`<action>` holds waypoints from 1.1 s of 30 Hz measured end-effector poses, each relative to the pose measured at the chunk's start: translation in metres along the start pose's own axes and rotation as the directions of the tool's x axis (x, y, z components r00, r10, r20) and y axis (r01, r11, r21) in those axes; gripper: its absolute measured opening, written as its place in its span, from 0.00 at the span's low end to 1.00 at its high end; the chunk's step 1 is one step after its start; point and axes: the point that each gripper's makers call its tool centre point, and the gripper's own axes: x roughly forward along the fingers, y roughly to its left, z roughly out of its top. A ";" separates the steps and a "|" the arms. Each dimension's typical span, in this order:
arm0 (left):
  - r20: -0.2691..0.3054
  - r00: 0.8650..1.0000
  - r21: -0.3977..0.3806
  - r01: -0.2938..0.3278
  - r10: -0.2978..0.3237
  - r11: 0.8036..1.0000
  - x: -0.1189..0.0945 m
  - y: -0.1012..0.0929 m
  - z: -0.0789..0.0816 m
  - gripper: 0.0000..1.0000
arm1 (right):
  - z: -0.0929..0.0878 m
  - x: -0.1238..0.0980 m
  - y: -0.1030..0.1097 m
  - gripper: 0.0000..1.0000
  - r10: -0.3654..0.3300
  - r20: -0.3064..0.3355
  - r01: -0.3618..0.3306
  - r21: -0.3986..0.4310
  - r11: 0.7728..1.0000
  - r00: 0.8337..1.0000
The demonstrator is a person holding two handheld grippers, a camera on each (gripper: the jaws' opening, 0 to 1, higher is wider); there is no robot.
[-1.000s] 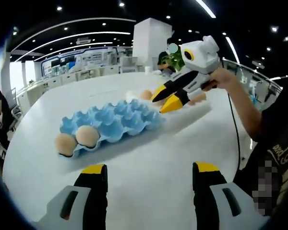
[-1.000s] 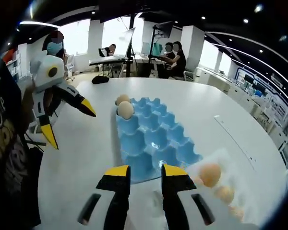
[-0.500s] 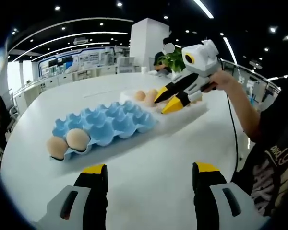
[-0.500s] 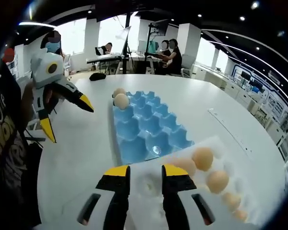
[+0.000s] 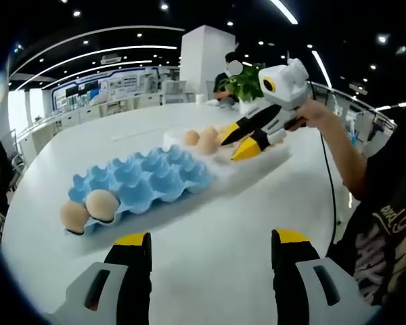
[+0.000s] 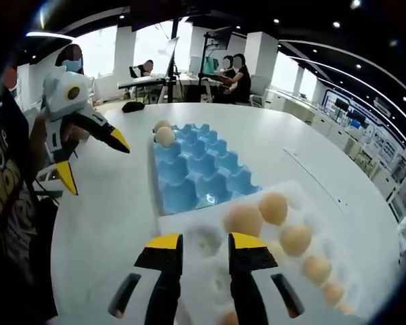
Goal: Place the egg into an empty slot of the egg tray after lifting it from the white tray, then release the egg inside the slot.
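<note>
Two eggs in blue tray: both are sitting in end cups of the blue egg tray (image 6: 196,172), at the end farthest from the white tray (image 6: 304,284); the other cups are standing empty, ready to receive.
Loose eggs: several tan eggs are lying in a row in the white tray; the nearest egg (image 6: 243,220) is resting just ahead of the right fingers.
Trays: the two are lying end to end near the middle of the white table (image 5: 210,230), which is keeping the transfer short.
Right gripper (image 6: 204,245): hovering over the white tray, fingers slightly parted, gripping nothing; judged to be lining up on an egg.
Left gripper (image 5: 208,238): hanging wide open, empty, well back from both trays, apparently idling.
Materials: blue tray looking like moulded pulp with scalloped cups; white tray smooth, shallow-dimpled; eggs matte, rounded, fragile.
</note>
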 end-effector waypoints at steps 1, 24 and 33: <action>0.000 1.000 0.001 0.001 -0.001 1.000 0.000 -0.001 0.000 0.73 | -0.001 -0.001 0.000 0.29 -0.003 -0.001 0.003 -0.001 1.000 1.000; 0.002 1.000 -0.004 0.013 -0.013 1.000 0.005 -0.006 0.001 0.73 | -0.028 -0.026 -0.017 0.30 -0.060 -0.022 0.061 0.045 0.997 0.998; -0.001 1.000 -0.007 0.016 -0.016 1.000 0.007 -0.009 0.001 0.73 | -0.037 -0.035 -0.023 0.30 -0.077 -0.029 0.078 0.062 0.995 0.997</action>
